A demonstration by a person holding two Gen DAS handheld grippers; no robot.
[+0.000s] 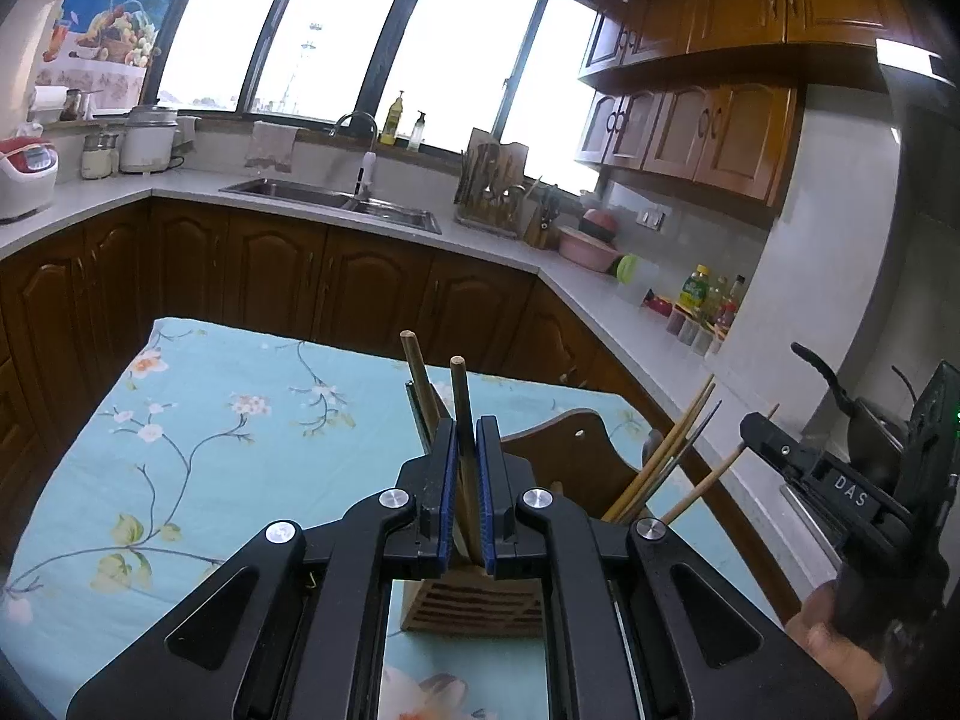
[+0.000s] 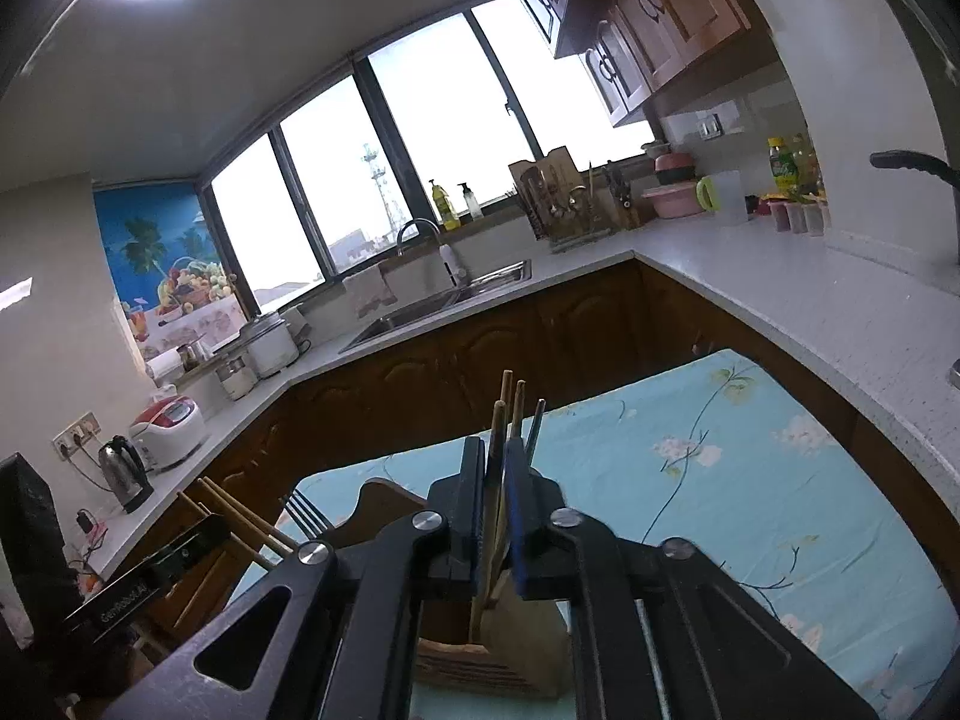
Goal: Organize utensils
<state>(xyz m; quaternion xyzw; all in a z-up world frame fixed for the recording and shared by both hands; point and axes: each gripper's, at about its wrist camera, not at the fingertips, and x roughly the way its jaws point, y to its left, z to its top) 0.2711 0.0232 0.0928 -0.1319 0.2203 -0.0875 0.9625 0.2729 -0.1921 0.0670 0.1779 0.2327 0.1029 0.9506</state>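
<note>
A desk (image 1: 180, 420) draped in a flowered blue cloth carries a slatted wooden holder (image 1: 474, 606), and most of the utensils seem to stand in it already: chopsticks (image 1: 660, 468) lean out of its right side and a fork (image 2: 306, 513) stands among them. The left hand-held gripper (image 1: 468, 480) is closed on a pair of brown sticks (image 1: 459, 396) above the holder's near left part, and the right hand-held gripper (image 2: 495, 504) is clamped on a bundle of chopsticks (image 2: 516, 402) over the same holder. Judging by this, the task is near its end, with only these two held lots left to settle into the holder and release; no loose utensil shows on the cloth.
</note>
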